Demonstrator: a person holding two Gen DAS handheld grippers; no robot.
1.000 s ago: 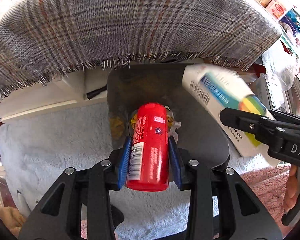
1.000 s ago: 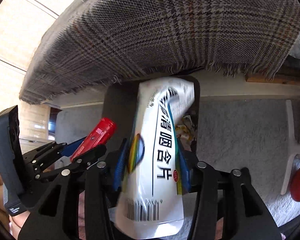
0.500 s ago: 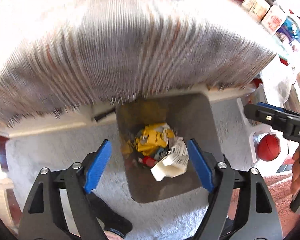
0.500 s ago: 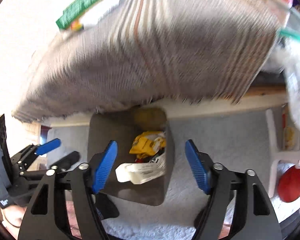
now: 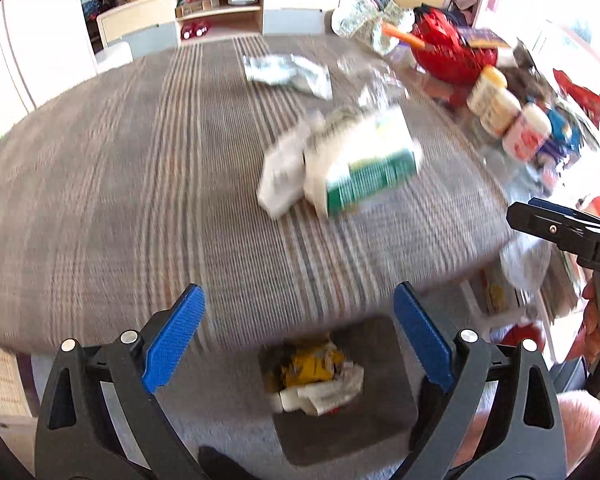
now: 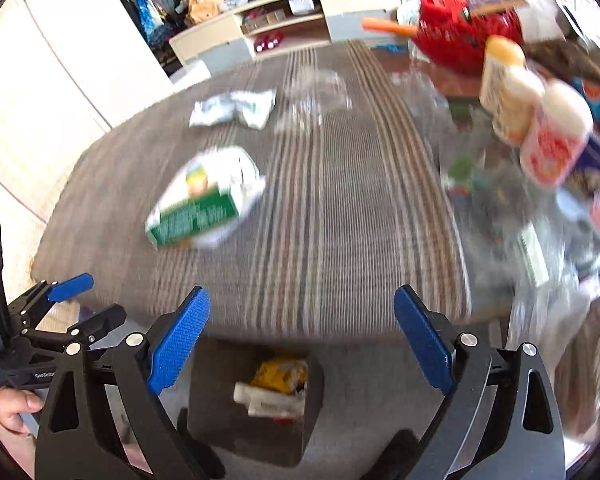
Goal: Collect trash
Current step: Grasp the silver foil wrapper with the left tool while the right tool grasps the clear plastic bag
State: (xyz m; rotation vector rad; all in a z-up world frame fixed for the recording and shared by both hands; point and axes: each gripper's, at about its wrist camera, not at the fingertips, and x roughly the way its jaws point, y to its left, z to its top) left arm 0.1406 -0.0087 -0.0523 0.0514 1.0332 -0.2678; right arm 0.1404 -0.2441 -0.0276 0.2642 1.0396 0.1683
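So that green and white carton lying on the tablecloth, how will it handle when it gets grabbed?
The green and white carton looks crumpled at one end, so it is probably empty, light and apt to crush. Lying flat on the tablecloth, it should slide rather than roll.

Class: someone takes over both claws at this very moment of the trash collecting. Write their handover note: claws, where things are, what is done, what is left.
Left claw: empty, jaws opening.
Right claw: empty, jaws opening.
Bin: on the carpet below the table edge, holding a yellow wrapper and white packaging.
Left on the plaid tablecloth: green-and-white carton, crumpled white packet, clear plastic wrap.
Bottles at the right look like keepers.
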